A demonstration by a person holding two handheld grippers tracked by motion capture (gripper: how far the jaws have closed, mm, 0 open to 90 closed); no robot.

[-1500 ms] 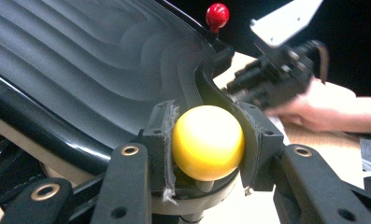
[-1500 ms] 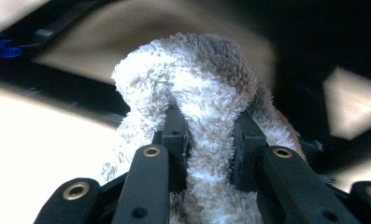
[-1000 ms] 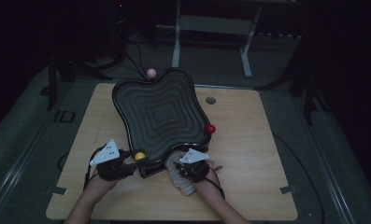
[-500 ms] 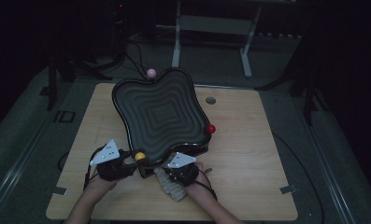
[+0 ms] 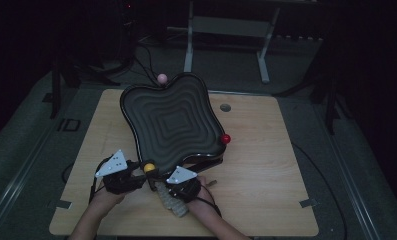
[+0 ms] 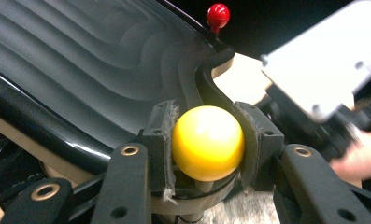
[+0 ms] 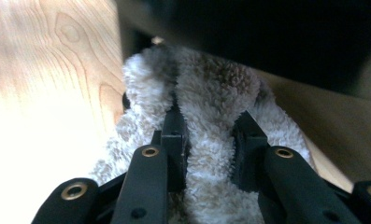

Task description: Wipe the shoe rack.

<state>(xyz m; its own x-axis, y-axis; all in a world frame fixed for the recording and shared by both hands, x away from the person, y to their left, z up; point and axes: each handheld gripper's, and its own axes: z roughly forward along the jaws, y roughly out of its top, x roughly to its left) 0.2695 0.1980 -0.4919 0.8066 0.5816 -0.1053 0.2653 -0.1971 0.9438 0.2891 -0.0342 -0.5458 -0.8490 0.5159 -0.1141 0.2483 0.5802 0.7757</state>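
Black fingers [image 6: 155,140] with brass rivets; grey three-cornered top plates

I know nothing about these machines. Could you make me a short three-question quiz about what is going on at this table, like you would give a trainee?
1. True or false: the left tool is closed on the yellow knob.
2. What does the right tool hold? A) a red ball B) a fluffy cloth C) nothing
3. What colour is the knob at the far edge of the black ridged tray, seen from the high view?

Key
1. True: both pads press its sides in the left gripper view.
2. B: the pads are pinched into the pale cloth.
3. Pink: the pink knob stands at the far edge; a red knob is at the tray's right side.
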